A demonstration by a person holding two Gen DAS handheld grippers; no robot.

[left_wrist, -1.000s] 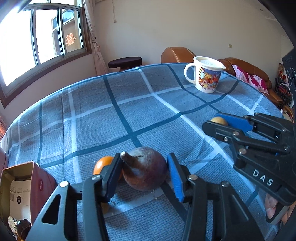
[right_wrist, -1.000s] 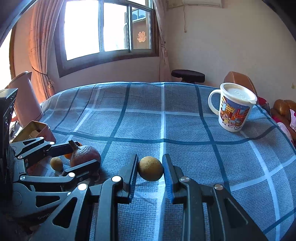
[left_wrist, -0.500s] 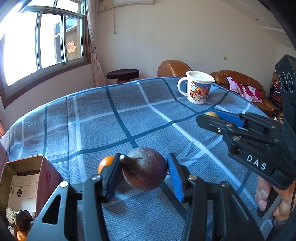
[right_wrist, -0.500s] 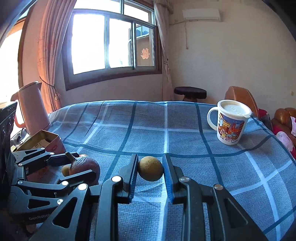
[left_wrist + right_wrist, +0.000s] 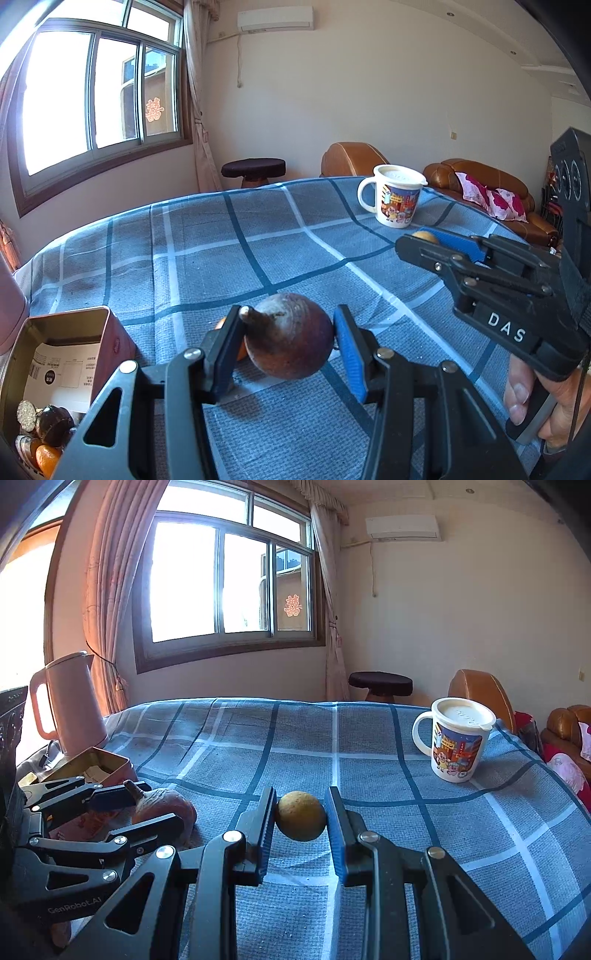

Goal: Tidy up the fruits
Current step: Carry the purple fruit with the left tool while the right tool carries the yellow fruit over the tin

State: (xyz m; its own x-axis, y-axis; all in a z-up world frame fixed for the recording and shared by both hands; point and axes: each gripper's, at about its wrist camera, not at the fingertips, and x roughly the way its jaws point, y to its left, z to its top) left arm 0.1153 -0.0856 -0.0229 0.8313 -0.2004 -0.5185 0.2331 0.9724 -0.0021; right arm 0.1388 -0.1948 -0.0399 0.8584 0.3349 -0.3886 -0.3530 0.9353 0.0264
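A dark red-brown round fruit (image 5: 290, 336) with a stub stem sits between the blue pads of my left gripper (image 5: 288, 321), which is shut on it just above the checked cloth. A small orange fruit (image 5: 242, 353) peeks out behind the left finger. My right gripper (image 5: 301, 801) is shut on a small yellow-brown round fruit (image 5: 301, 816). The left wrist view shows that right gripper (image 5: 421, 240) at the right, with the yellow fruit (image 5: 424, 235) at its tips. In the right wrist view, the left gripper (image 5: 162, 805) and its dark fruit (image 5: 166, 808) are at the left.
An open red tin (image 5: 66, 314) at the near left holds several fruits and a paper sheet. A lidded cartoon mug (image 5: 397, 199) stands at the far right of the table. A pink kettle (image 5: 70, 701) stands behind the tin (image 5: 92, 764). A hand (image 5: 535, 406) grips the right handle.
Both grippers have drawn back and tilted upward, each keeping its fruit. More of the room and the tin's inside now show.
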